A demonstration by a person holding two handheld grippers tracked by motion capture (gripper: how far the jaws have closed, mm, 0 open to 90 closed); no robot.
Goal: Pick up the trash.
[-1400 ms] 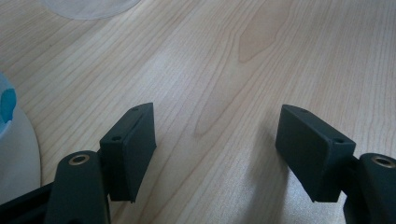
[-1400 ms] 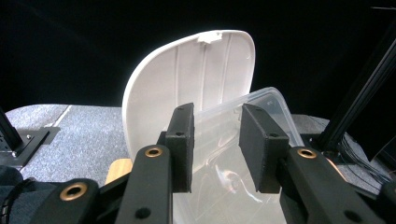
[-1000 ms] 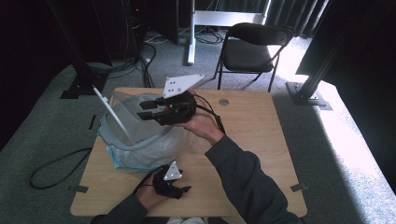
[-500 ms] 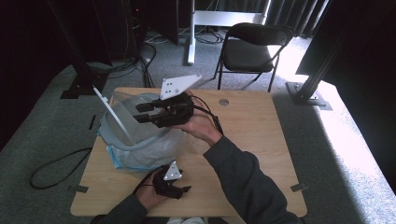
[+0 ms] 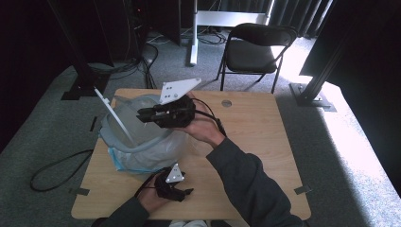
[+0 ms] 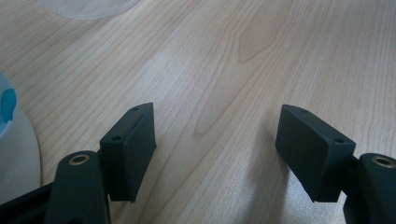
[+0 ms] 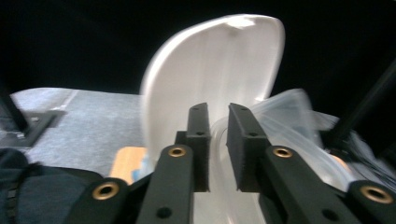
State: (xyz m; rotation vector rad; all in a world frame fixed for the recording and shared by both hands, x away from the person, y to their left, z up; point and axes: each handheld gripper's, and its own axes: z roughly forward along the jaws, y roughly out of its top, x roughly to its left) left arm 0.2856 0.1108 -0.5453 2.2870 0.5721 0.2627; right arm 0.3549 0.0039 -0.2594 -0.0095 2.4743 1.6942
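My right hand-held gripper point(image 5: 144, 115) hovers over the one round bin lined with a clear plastic bag point(image 5: 137, 142), jaws nearly shut on a fold of the liner's edge (thin, so hard to be sure). Its single white lid point(image 5: 113, 116) stands up. My left hand-held gripper point(image 5: 182, 193) rests open on the wooden desk point(image 5: 265, 142). Lining looks mostly done; tucking remains.

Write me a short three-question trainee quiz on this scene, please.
1. True or false: the left claw is open, with bare table between its jaws.
2. The right claw is above: A) the chair, B) the bag-lined bin, C) the floor.
3. How does the bin's white lid stand?
Key: 1 true; 2 B; 3 raised, upright at the bin's left rim.
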